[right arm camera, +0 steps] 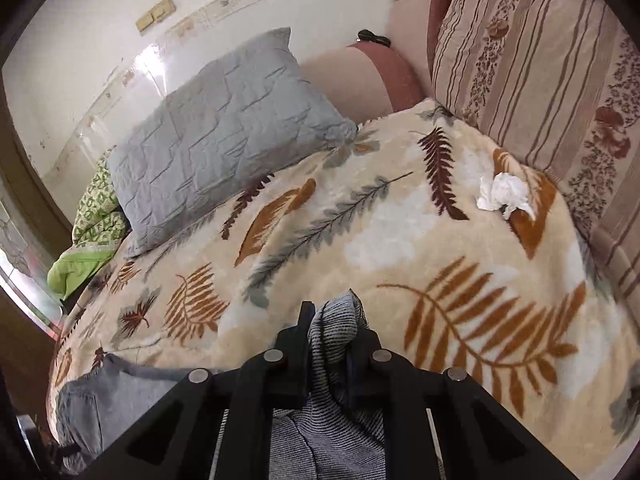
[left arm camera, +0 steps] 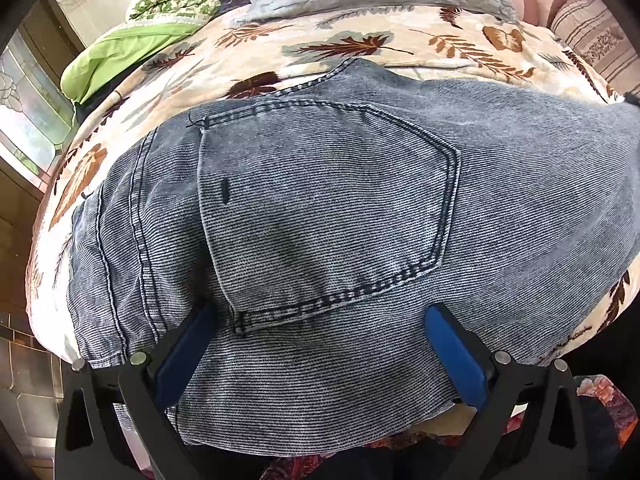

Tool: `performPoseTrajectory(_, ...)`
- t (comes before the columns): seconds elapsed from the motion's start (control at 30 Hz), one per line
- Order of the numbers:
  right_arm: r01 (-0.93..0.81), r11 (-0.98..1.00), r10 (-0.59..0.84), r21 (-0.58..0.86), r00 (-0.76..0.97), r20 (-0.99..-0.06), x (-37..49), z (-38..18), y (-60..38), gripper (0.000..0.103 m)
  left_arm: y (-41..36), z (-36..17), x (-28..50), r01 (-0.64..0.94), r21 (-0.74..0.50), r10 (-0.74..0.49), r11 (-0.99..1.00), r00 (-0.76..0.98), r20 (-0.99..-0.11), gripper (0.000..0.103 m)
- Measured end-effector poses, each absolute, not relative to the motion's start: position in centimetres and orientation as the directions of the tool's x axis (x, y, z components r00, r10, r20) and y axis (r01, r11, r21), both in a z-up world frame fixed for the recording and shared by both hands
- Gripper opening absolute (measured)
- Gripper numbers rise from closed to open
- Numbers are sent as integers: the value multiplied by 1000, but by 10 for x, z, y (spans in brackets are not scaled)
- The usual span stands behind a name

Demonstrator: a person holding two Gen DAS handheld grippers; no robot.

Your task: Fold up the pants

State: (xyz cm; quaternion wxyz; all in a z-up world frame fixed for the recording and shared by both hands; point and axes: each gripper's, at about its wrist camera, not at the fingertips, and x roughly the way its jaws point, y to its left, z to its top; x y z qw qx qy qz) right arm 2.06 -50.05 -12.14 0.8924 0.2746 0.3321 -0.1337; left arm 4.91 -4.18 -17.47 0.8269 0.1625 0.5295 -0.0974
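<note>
The grey-blue denim pants (left arm camera: pixel 328 216) lie flat on the leaf-print blanket (left arm camera: pixel 360 48), back pocket up, filling the left wrist view. My left gripper (left arm camera: pixel 320 320) is open, its blue pads (left arm camera: pixel 456 356) spread wide over the waist end below the pocket. My right gripper (right arm camera: pixel 332 324) is shut on a bunched fold of the pants (right arm camera: pixel 336 332) and holds it above the blanket (right arm camera: pixel 360 220). The waist end of the pants (right arm camera: pixel 80 408) shows at the lower left of the right wrist view.
A grey quilted pillow (right arm camera: pixel 224 128) and a green bundle of bedding (right arm camera: pixel 88 236) lie at the far left. A striped cushion (right arm camera: pixel 540 80) stands at the right. A crumpled white tissue (right arm camera: pixel 504 196) lies on the blanket. The bed edge drops to a tiled floor (left arm camera: pixel 28 364).
</note>
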Motion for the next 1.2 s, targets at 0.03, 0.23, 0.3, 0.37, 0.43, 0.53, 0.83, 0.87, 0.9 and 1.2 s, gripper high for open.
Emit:
performPoseTrajectory(0.03, 431, 809, -42, 401, 722, -691, 30, -129, -503, 13, -42, -175, 49, 332, 166, 11, 929, 422, -907, 103)
performPoseTrajectory(0.23, 548, 666, 38, 506, 653, -756, 32, -162, -538, 21, -42, -175, 44, 326, 169, 15, 930, 424, -905, 103)
performPoseTrajectory(0.3, 575, 668, -74, 473, 683, -727, 11, -147, -543, 21, -42, -173, 42, 314, 173, 27, 934, 420, -907, 103)
performPoseTrajectory(0.37, 574, 671, -138, 469, 718, -682, -15, -135, -545, 23, -43, -167, 37, 303, 169, 30, 938, 414, -910, 103)
performPoseTrajectory(0.43, 515, 694, -92, 502, 755, -649, -30, -130, -541, 23, -47, -159, 31, 320, 136, -17, 938, 431, -902, 103)
performPoseTrajectory(0.53, 406, 754, 11, 516, 777, -629, -41, -120, -519, 23, -63, -141, 23, 357, 115, -80, 927, 487, -870, 103)
performPoseTrajectory(0.83, 236, 938, 133, 253, 429, -893, -24, -165, -422, 24, -100, -169, 39, 447, 130, -74, 885, 411, -908, 103)
performPoseTrajectory(0.87, 223, 947, 122, 231, 416, -901, -29, -171, -416, 23, -96, -177, 39, 443, 118, -67, 889, 381, -922, 103)
performPoseTrajectory(0.9, 213, 952, 109, 219, 433, -895, -35, -169, -414, 23, -92, -174, 33, 459, 120, -88, 880, 406, -909, 103)
performPoseTrajectory(1.2, 243, 923, 207, 299, 342, -917, -46, -159, -420, 22, -90, -152, 20, 496, 76, -145, 865, 392, -908, 103)
